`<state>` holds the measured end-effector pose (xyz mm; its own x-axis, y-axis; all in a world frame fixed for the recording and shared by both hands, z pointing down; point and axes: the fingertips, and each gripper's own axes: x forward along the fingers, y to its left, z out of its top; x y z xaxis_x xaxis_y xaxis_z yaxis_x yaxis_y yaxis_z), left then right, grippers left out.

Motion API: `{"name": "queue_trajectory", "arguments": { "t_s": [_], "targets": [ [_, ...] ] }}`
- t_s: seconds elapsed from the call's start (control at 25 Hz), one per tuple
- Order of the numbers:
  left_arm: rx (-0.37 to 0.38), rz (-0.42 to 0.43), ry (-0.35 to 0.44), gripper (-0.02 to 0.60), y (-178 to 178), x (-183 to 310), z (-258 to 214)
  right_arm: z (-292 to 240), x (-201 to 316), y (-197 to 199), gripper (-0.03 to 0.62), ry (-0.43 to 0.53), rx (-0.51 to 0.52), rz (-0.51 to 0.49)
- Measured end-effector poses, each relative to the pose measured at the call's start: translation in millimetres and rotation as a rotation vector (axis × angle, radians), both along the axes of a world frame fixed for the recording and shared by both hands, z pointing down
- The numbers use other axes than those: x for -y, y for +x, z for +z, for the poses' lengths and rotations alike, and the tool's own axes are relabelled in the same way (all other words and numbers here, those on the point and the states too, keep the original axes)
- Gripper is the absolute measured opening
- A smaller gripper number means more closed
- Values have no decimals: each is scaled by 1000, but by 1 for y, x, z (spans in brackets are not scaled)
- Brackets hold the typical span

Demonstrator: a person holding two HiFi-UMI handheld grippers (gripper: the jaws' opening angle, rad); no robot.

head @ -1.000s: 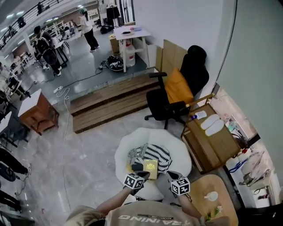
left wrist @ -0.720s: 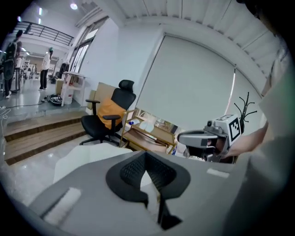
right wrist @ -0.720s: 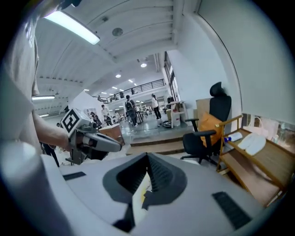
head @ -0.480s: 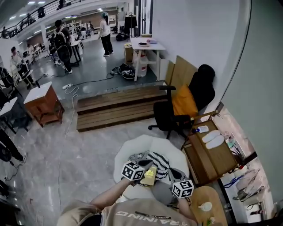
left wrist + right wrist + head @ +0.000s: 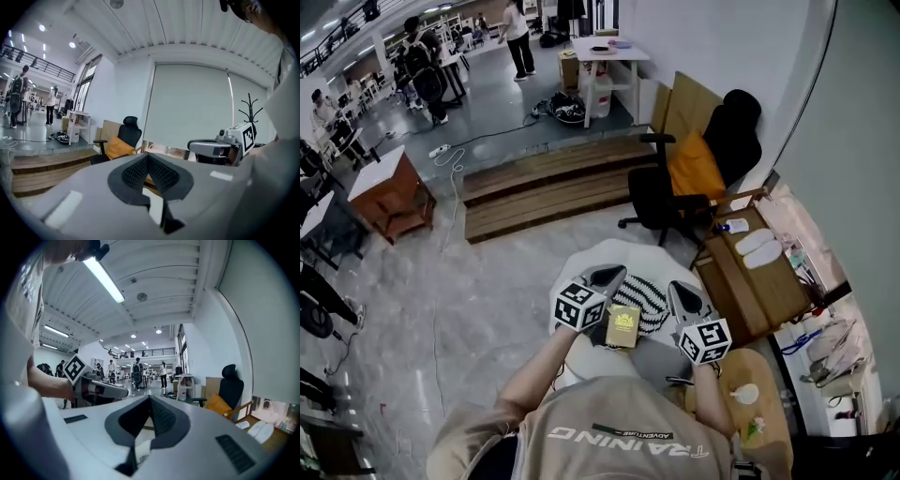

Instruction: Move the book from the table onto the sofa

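Left gripper point(image 5: 614, 275), right gripper point(image 5: 678, 289): jaws of each pressed together, nothing between them, both held level over sofa point(image 5: 623, 251). Book point(image 5: 622, 327) lies on sofa seat between grippers, against near-left edge of striped cushion point(image 5: 649, 298), well apart from table point(image 5: 769, 375) at near right. Likely hazards: careless gripper sweep nudging book; soft seat letting it slide toward floor point(image 5: 469, 319).

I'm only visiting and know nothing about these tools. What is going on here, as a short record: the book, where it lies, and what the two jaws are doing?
book: gold cover, lying flat
resting on: white round sofa, next to the striped cushion
left gripper: jaws shut, holding nothing, over the sofa
right gripper: jaws shut, holding nothing, over the sofa
task state: book already on the sofa
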<state>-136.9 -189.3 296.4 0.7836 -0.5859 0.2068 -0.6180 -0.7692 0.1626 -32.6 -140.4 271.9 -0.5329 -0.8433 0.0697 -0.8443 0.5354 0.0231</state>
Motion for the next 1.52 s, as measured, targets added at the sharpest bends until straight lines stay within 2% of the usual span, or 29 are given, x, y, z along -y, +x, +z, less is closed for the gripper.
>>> {"name": "queue_trajectory", "arguments": {
  "t_s": [0.2, 0.28, 0.48, 0.64, 0.96, 1.12, 1.32, 1.52],
  "targets": [
    [-49, -68, 75, 6, -26, 14, -33, -49, 17, -13, 6, 113, -44, -20],
    [-46, -88, 96, 6, -24, 15, -42, -58, 21, -7, 6, 115, -28, -24],
    [18, -89, 127, 6, -15, 13, -51, -67, 23, 12, 6, 86, 31, 18],
    [-1, -90, 135, 6, -10, 14, -51, -66, 26, 16, 6, 79, 13, 25],
    [18, -83, 121, 6, -12, 6, -36, -53, 23, 15, 6, 55, 20, 27],
    [33, -85, 88, 6, -20, 0, -18, -40, 21, 8, 6, 27, 50, 26],
    [27, -80, 105, 6, -18, 6, -23, -40, 26, 3, 6, 28, 20, 9],
    [38, -71, 46, 6, -19, -9, 1, -18, 20, 3, 6, -33, 25, 4]
  ]
}}
